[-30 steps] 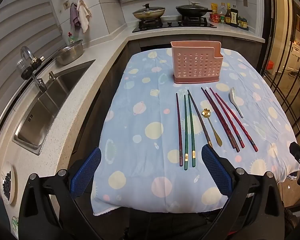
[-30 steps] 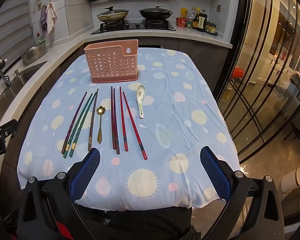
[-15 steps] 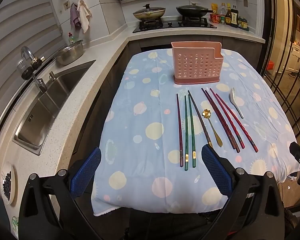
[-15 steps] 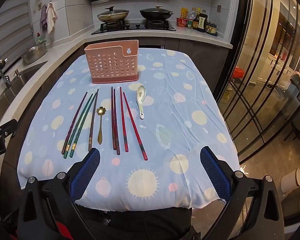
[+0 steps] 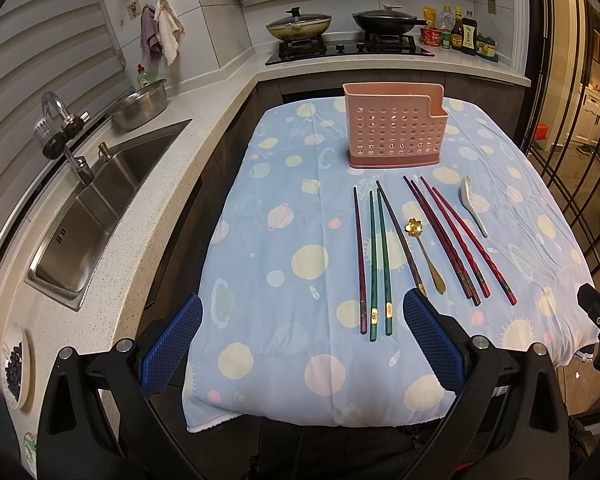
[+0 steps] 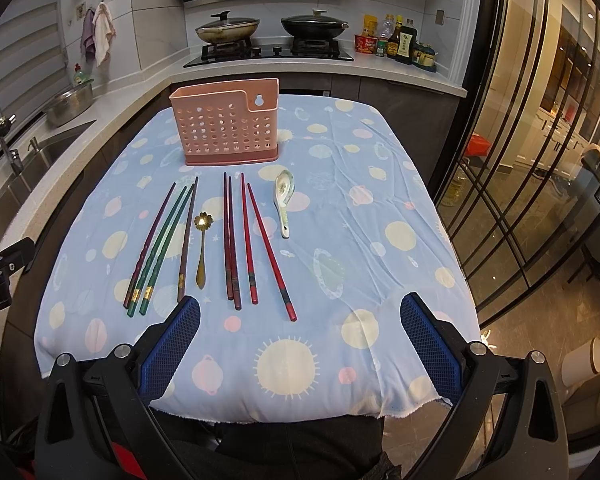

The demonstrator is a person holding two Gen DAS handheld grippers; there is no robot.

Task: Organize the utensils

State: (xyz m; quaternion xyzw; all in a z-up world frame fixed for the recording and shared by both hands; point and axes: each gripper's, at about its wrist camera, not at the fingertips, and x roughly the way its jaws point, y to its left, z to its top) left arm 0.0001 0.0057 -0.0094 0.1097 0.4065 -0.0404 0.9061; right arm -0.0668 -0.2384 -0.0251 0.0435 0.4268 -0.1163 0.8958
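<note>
Pink perforated plastic forms the utensil holder [image 5: 394, 132], which stands upright at the far end of the table [image 5: 284, 264], on a blue cloth printed with planets. No utensil shows above its rim in either view; its interior is not visible, so it is judged empty.

All utensils lie flat on the cloth, in front of the holder and apart from it:
- one dark purple chopstick [image 5: 359, 256] at the left of the row;
- two green chopsticks [image 5: 380, 260] just beside it;
- one brown chopstick [image 5: 400, 240];
- a gold spoon with a flower-shaped bowl [image 5: 425, 254];
- four red chopsticks [image 5: 456, 240], lying close together;
- a white ceramic spoon [image 6: 283, 202] at the right end.

The left gripper [image 5: 300, 344] hovers over the near edge of the table with its fingers spread wide and nothing between them. The right gripper [image 6: 300, 346] is in the same condition: fingers apart, nothing held.

Assessment: the task has not begun. Every utensil remains to be picked up and placed in the holder.
</note>
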